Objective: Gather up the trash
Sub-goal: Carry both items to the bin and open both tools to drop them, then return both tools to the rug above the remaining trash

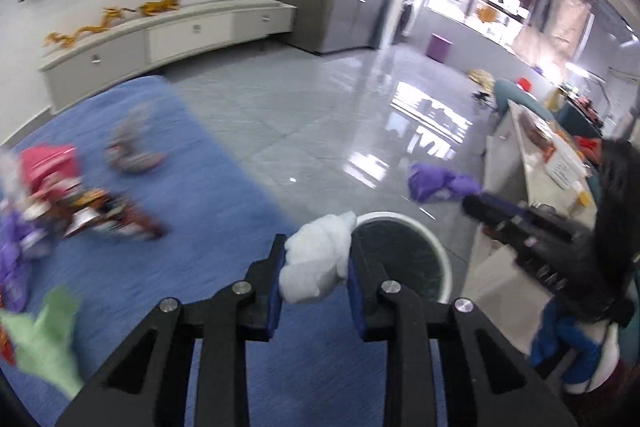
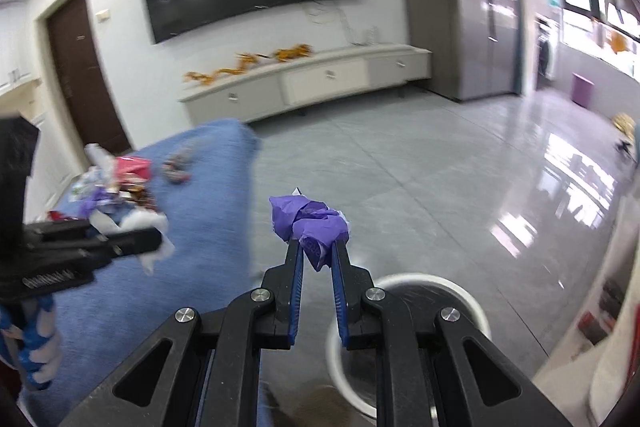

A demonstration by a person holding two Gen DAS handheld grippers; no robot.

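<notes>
The left gripper (image 1: pixel 316 259) clamped a white wad (image 1: pixel 316 263) and the right gripper (image 2: pixel 317 255) a purple wrapper (image 2: pixel 310 223) (both crumpled), near the bin (image 1: pixel 442 259).

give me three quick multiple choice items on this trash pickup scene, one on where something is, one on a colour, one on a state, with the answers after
1. Where is the white-rimmed bin?
A. on the blue surface
B. on the grey tiled floor beside the blue surface
C. on the TV cabinet

2. What colour is the crumpled piece in the right gripper?
A. purple
B. green
C. red

3. What state is the left gripper in?
A. open and empty
B. shut on nothing
C. shut on a white crumpled tissue

Answers:
1 B, the bin stands on the grey tiled floor at the edge of the blue surface.
2 A, the purple wrapper sticks out between the blue pads.
3 C, the white crumpled tissue is pinched between its pads.
</notes>
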